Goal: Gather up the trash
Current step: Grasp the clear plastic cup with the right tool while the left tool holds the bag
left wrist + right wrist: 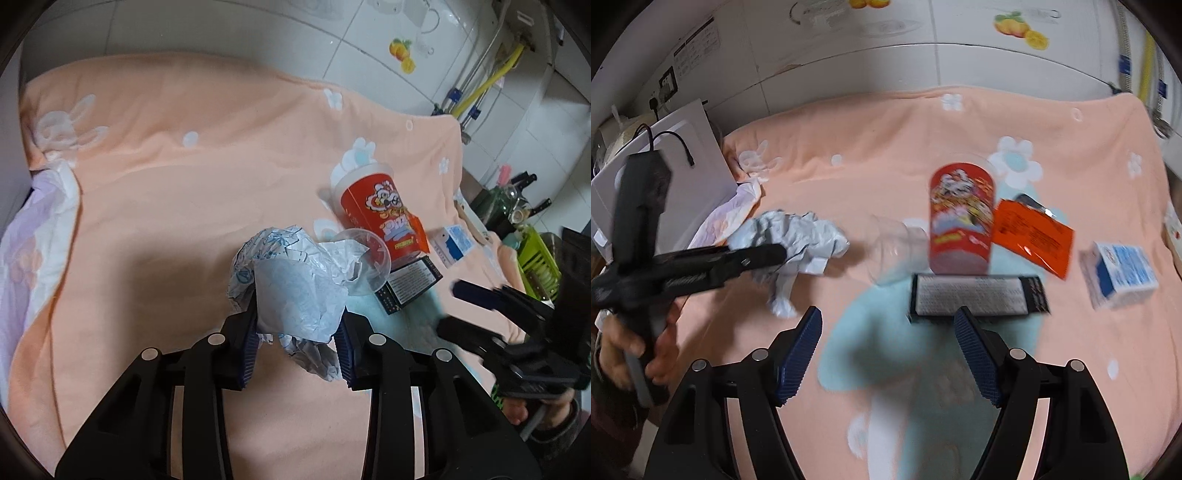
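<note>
Collection is barely begun: left tongs [299,334] clamp the crumpled white-and-blue paper wrapper [295,280], right tongs [888,350] gape empty, while beside the upright red printed snack cup [960,218] a clear plastic cup [897,247], flat black box [975,295], orange foil packet [1034,236] and small blue-and-white carton [1119,275] remain.

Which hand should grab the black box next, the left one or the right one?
The right one, probably. The right gripper is open and empty, with the black box just ahead of its fingertips. The left gripper is already clamped on the crumpled paper, so it is busy.
</note>
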{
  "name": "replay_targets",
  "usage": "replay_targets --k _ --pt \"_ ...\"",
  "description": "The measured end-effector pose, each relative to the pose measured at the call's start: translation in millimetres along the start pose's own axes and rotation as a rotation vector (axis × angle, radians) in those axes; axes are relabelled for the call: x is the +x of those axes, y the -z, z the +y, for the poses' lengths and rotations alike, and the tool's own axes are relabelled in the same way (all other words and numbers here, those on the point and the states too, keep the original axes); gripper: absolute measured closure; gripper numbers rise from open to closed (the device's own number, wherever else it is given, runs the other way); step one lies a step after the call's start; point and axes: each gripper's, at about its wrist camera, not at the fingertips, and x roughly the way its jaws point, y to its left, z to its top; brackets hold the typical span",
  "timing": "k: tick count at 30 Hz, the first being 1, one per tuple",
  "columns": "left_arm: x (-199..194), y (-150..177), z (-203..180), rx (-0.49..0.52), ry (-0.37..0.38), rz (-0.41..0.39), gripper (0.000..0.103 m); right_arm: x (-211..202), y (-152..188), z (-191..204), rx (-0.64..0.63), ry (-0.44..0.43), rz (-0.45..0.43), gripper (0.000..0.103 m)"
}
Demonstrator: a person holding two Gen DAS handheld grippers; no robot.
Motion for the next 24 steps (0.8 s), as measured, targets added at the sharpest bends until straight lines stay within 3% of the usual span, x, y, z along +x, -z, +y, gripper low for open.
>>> replay_targets --k 13,24 --pt "-16.7 0.4 22.0 -0.045 0.01 -0.036 0.068 59.1 -41.4 3.4 -0.023 -0.021 0.02 0.036" --pt "-17.8 0.7 29.8 -0.052 0.005 -0.039 0.068 87.2 -43.4 -2.8 -0.056 0.038 0.059 0.036"
